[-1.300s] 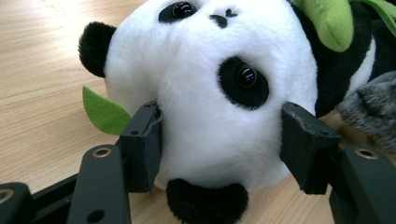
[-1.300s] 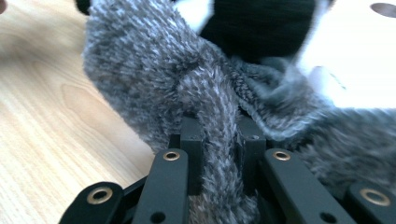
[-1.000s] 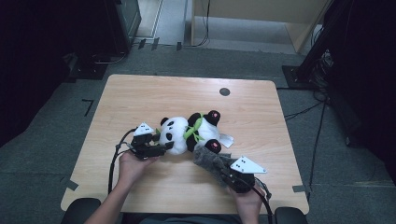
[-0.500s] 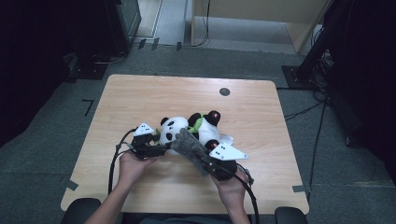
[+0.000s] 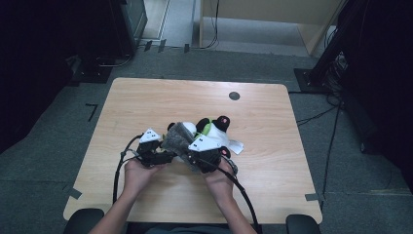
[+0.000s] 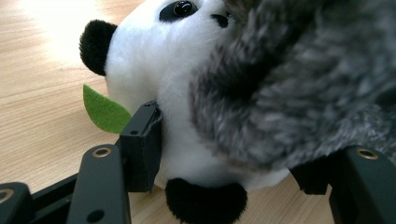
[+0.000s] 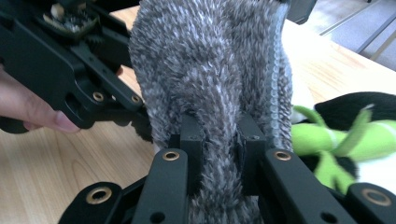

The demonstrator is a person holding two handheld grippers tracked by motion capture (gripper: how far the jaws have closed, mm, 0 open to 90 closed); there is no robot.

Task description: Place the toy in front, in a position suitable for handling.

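Your right tongs [image 7: 218,140] are nearly closed, pinching a fold of the grey cloth [image 7: 215,70] that drapes over the panda [image 6: 154,70]. Your left tongs [image 6: 233,158] stand wide, clasping the panda's head from both sides, the panda lying mid-bench [image 5: 146,97].
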